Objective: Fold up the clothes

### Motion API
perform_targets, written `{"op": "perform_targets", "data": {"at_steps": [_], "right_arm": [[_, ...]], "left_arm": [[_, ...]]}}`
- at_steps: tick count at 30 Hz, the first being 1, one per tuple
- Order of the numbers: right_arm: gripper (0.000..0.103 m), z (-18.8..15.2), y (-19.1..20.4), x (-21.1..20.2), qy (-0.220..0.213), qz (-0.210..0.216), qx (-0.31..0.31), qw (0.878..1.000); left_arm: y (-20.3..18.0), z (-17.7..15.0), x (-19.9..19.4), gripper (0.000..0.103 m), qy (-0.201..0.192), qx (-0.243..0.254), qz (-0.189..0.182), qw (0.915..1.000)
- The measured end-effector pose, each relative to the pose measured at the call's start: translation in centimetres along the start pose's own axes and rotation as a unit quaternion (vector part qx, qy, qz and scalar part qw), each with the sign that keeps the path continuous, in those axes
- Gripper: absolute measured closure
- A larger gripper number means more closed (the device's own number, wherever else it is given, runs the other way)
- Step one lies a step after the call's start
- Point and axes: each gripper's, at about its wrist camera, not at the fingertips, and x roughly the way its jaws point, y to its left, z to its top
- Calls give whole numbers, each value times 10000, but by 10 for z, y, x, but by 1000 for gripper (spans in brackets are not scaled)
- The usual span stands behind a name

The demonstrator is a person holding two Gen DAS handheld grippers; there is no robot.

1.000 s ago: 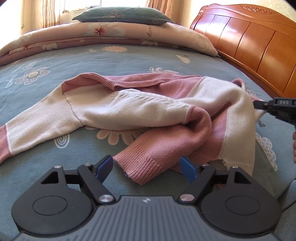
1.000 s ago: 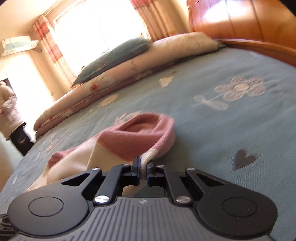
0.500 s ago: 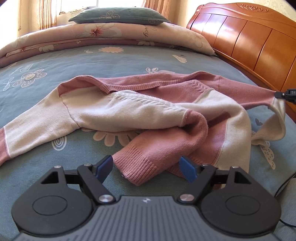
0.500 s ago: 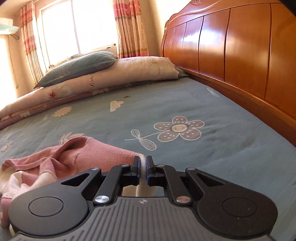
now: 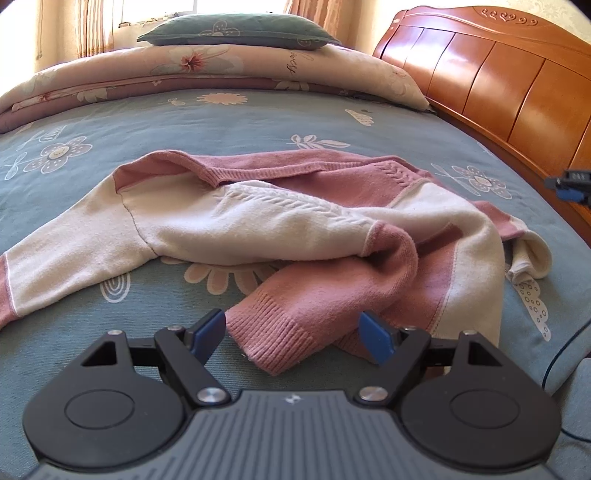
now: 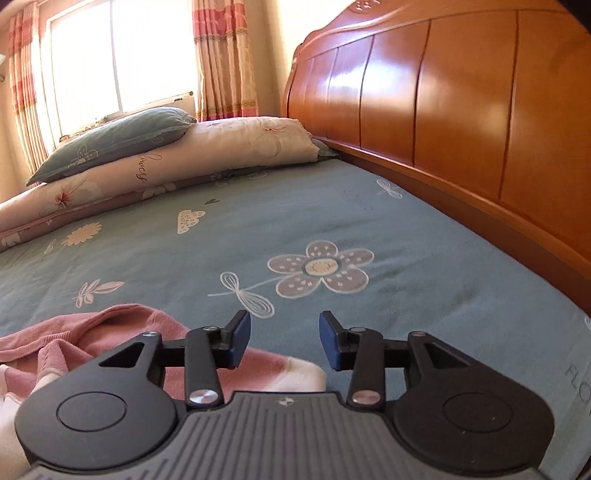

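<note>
On the bed (image 5: 258, 122), the sweater (image 5: 295, 236) lies rumpled, unfolded; left gripper (image 5: 293, 328) and right gripper (image 6: 284, 334) both gape, holding nothing.

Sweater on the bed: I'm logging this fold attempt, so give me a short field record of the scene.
garment: pink and cream sweater, crumpled, unfolded
surface: blue flowered bedsheet
left tongs: open, pink ribbed cuff lying between the fingers, not gripped
right tongs: open, holding nothing, cream sleeve end beneath
backdrop: wooden headboard, pillow
</note>
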Motion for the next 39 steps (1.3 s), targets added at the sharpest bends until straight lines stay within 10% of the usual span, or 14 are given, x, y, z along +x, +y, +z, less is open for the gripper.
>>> {"op": "perform_targets", "data": {"at_steps": [8,14,21,39], "right_arm": [[45,-76,-44,-2,1158,466,1159,9854],[44,-87,-22,24,1147,691,1602,9780],[90,-78,-7,22,826,421,982,9908],[95,-24,21,-17,-353,-731,-1440,9862]], "left_arm": [[-10,-1,0,23,2,104,-132,9999],[-16,-1,-9,23,-56,206,-117,9997],[-15,-1,-9,23,-23,208,-76,9998],[-15,-2,-11,23,-74,177,-119,9997]]}}
